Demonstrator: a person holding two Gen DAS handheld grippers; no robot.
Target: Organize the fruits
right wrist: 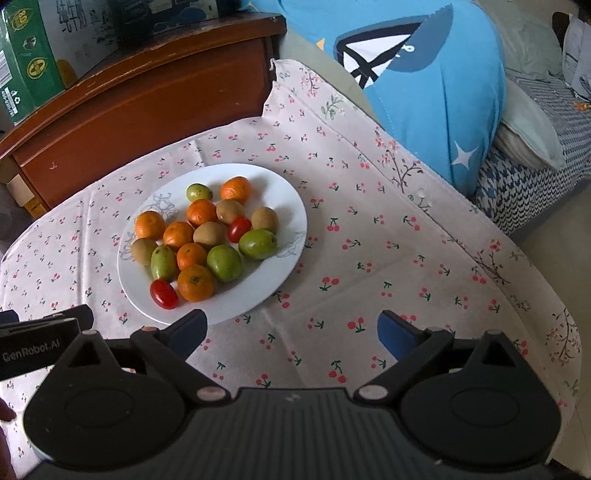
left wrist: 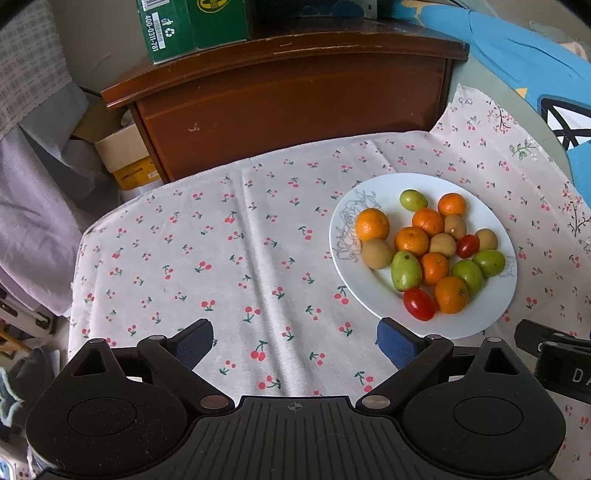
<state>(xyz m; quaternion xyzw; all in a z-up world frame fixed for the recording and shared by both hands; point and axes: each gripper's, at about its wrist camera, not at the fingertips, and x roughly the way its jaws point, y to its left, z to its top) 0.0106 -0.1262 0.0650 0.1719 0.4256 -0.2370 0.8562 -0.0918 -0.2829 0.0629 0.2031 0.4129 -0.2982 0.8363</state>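
Observation:
A white plate holds a pile of mixed fruit: several oranges, several brown kiwis, several green fruits and two red tomatoes. The plate also shows in the right wrist view with the same fruit, such as an orange and a tomato. My left gripper is open and empty, hovering over the cloth left of the plate. My right gripper is open and empty, just in front of the plate's near right rim.
A cherry-print cloth covers the table. A brown wooden cabinet with green boxes stands behind it. A blue cushion lies at the right. Cardboard boxes sit on the floor at the left.

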